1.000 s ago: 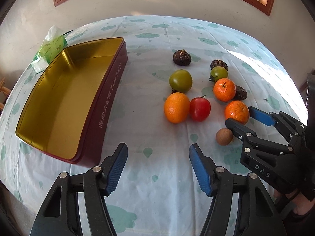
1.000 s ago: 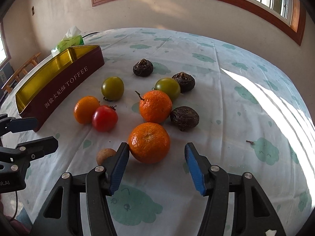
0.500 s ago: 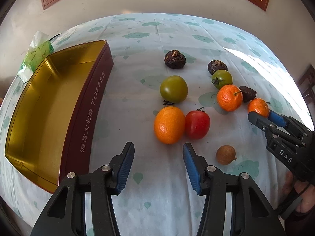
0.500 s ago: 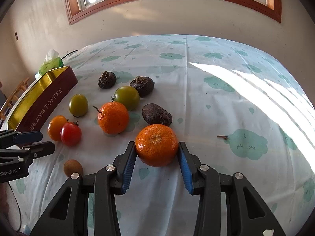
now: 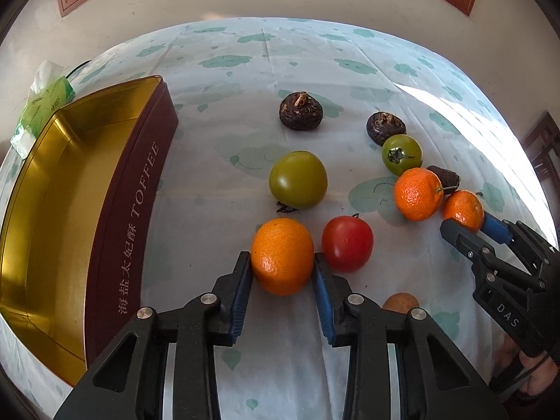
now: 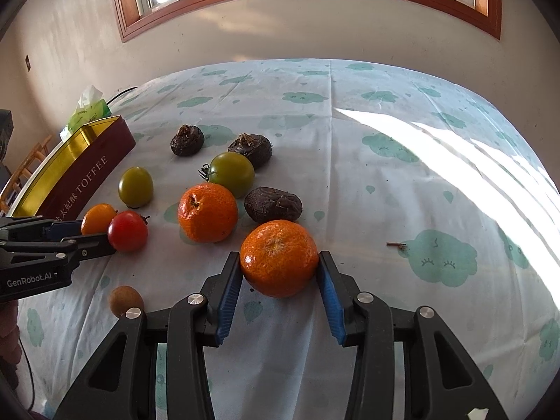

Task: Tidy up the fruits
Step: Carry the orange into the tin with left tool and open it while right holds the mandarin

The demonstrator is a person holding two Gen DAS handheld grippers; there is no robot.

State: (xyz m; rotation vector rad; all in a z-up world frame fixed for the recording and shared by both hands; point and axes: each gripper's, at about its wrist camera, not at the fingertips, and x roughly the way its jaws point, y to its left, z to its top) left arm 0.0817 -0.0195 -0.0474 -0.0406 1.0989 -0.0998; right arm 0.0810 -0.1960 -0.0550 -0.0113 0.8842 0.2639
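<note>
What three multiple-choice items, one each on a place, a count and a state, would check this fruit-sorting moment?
1. Where does the red tomato lie?
A. Inside the tin
B. On the cloth, right beside the orange in the left gripper
C. Between the right gripper's fingers

2. How many green tomatoes are on the table?
A. One
B. Two
C. Four

3. What state is the toffee tin in?
A. Open and empty
B. Lidded
C. Open, half full of fruit

Answers:
1 B: it sits against the orange held by the left gripper.
2 B: one large green tomato and one smaller green tomato.
3 A: only its bare gold inside shows.
</note>
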